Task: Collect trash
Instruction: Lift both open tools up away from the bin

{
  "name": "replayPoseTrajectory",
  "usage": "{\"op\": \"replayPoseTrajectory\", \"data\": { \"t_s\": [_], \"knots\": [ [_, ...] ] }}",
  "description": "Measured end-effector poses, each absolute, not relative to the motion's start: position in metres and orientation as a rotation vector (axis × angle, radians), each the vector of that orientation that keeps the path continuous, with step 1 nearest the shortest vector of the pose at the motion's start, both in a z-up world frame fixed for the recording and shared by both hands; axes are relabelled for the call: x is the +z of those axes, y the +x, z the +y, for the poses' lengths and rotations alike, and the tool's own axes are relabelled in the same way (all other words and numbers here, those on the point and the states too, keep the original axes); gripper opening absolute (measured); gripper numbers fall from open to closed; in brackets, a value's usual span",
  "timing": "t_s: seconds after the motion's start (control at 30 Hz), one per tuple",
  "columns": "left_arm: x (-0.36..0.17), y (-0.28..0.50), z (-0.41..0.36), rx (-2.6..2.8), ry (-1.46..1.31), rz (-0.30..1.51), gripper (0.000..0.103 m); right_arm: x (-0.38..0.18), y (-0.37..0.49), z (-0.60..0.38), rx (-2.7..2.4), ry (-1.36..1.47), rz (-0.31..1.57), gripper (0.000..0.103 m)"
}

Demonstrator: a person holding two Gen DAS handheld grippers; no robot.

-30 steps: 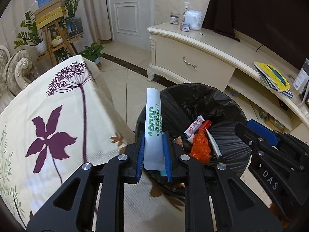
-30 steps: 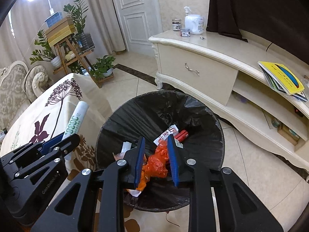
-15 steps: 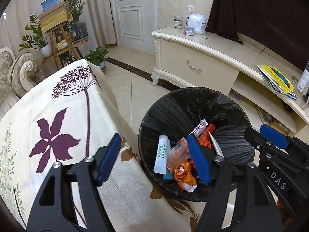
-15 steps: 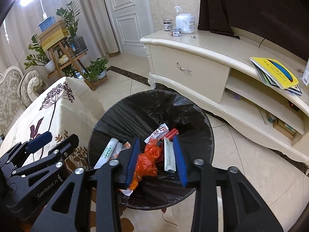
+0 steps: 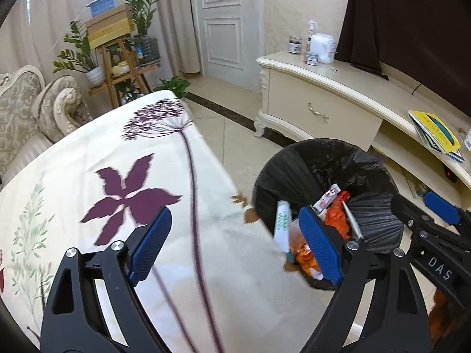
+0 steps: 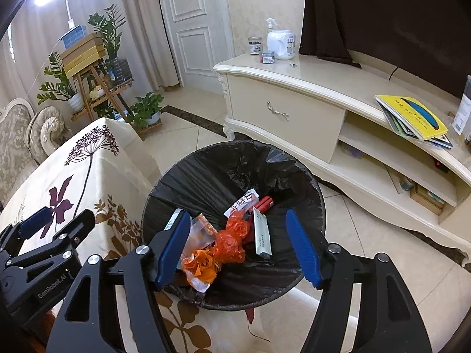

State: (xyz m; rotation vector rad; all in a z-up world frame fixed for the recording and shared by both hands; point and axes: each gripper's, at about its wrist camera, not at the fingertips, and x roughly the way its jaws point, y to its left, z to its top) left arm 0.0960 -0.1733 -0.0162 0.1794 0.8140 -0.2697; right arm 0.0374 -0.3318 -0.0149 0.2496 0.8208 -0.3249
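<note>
A trash bin with a black liner (image 6: 294,173) stands on the floor beside the table; it also shows in the left wrist view (image 5: 368,161). Inside lie an orange plastic bag (image 6: 232,235), a white tube with green print (image 5: 282,226), a white sachet (image 6: 262,232), a red-and-white wrapper (image 6: 244,201) and a red item (image 6: 265,203). My left gripper (image 5: 235,247) is open and empty over the table's edge next to the bin. My right gripper (image 6: 238,247) is open and empty above the bin.
The table has a cream cloth with purple flowers (image 5: 123,176). A cream TV cabinet (image 6: 294,111) with books (image 6: 412,117) and bottles (image 6: 279,44) stands behind the bin. A plant stand (image 5: 117,58) and a sofa (image 5: 23,103) are at the left. Tiled floor (image 6: 368,250) surrounds the bin.
My left gripper opened and let the white tube fall into the bin, then swung left over the table. My right gripper opened wide above the bin.
</note>
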Motion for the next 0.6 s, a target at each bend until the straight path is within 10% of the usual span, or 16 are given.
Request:
{"op": "replayPoseTrajectory", "data": {
  "t_s": [0.6],
  "knots": [
    [0.003,0.045,-0.099,-0.224,0.136,0.788,0.091,0.002,-0.007,-0.277,-0.313,0.179,0.783,0.077]
  ]
}}
